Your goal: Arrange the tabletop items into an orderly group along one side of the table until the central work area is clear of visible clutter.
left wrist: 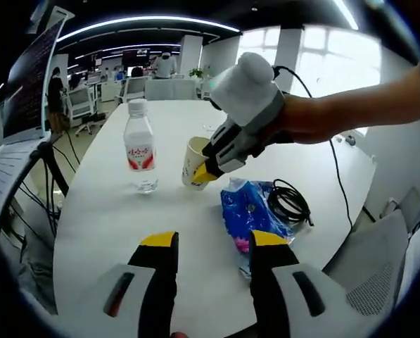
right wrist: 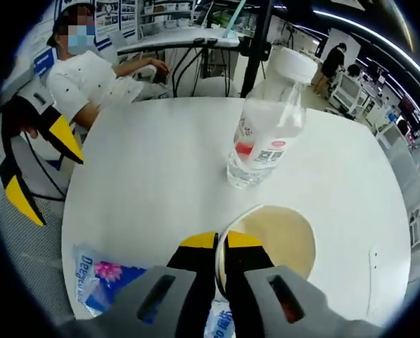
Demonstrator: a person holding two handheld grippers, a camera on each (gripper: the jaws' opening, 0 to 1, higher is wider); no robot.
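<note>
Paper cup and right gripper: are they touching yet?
Touching. In the right gripper view the right gripper has its jaws closed on the paper cup's rim; the left gripper view shows the same pinch.

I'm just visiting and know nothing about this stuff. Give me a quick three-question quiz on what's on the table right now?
1. True or false: the right hand-held gripper grips the paper cup by its rim.
2. What stands nearest the cup: A) water bottle B) black cable C) laptop?
3. Fill in: the left hand-held gripper is ____.

Key: 1 true; 2 A; 3 open, holding nothing, beside the blue packet.
</note>
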